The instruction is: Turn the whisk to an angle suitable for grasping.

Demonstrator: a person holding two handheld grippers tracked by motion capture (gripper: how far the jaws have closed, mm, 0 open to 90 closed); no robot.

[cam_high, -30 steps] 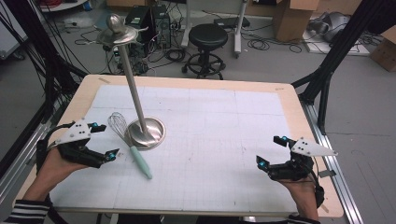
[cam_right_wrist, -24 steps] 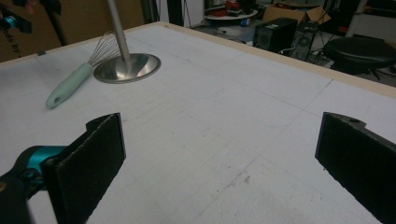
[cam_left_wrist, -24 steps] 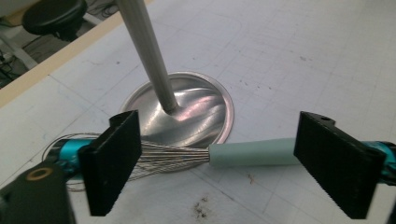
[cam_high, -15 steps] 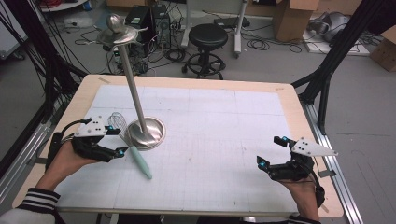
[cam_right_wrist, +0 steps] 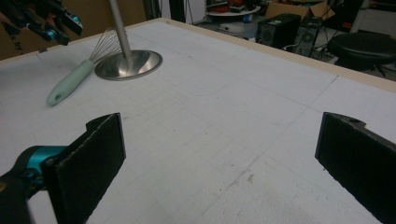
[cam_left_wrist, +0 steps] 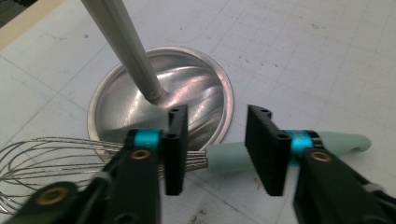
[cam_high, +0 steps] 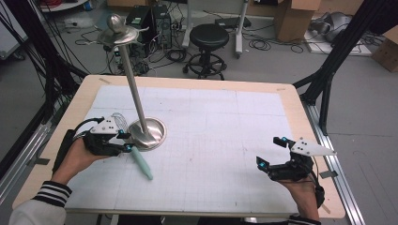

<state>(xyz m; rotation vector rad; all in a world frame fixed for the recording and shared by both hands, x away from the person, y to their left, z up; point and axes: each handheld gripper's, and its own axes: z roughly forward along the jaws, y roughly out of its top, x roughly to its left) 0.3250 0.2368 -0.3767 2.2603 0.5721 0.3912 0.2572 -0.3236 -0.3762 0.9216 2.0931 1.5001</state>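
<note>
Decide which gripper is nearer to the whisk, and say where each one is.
Left. The left gripper is over the whisk, open jaws either side of where wires meet handle. The right gripper is open, far across the table.

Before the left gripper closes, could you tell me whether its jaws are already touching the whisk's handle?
Apart. In the left gripper view, the left gripper is open around the whisk, with handle visible between each jaw face.

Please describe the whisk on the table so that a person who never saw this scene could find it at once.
Find the tall shiny metal stand with a round base on the left part of the white gridded table mat. Against that base lies the whisk with silver wire loops and a pale mint-green handle, the table's single coloured item.
</note>
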